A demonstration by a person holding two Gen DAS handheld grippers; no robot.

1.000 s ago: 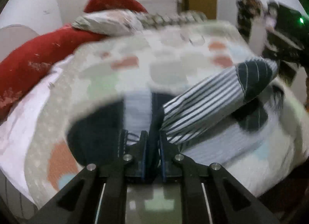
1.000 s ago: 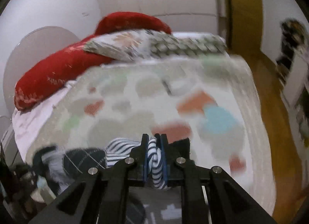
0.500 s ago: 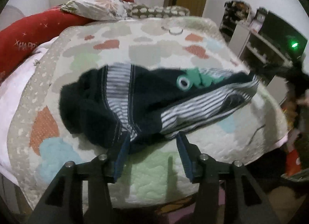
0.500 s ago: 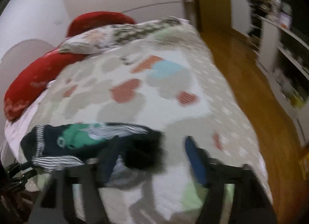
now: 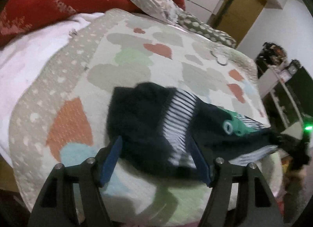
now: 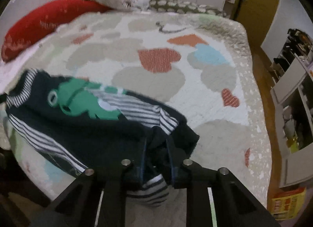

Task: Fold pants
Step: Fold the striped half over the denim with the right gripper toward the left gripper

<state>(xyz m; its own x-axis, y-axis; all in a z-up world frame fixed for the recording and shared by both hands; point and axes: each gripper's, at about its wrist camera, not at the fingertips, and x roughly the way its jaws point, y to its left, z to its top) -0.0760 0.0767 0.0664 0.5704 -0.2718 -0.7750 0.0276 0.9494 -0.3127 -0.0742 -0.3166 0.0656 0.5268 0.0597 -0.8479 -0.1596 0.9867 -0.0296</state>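
Small dark navy pants (image 5: 148, 123) with white-striped panels and a green patch lie bunched across the near edge of the quilted bed (image 5: 121, 55). My left gripper (image 5: 156, 148) is open, its blue-padded fingers (image 5: 111, 158) straddling the waist end of the pants. In the right wrist view the pants (image 6: 82, 121) stretch left to right. My right gripper (image 6: 156, 148) has its fingers close around the dark fabric at the pants' right end; a striped cuff (image 6: 150, 191) hangs below between them.
Red bolster pillows (image 5: 54, 6) and patterned pillows (image 5: 156, 6) lie at the head of the bed. A wooden floor (image 6: 260, 70), a door and shelving (image 6: 293, 90) are to the right. A metal ring (image 5: 221, 60) rests on the quilt.
Both grippers let go of the pants and opened, dropping them on the bed. The left now straddles the waist end; the right has come back and narrowed around the other end.
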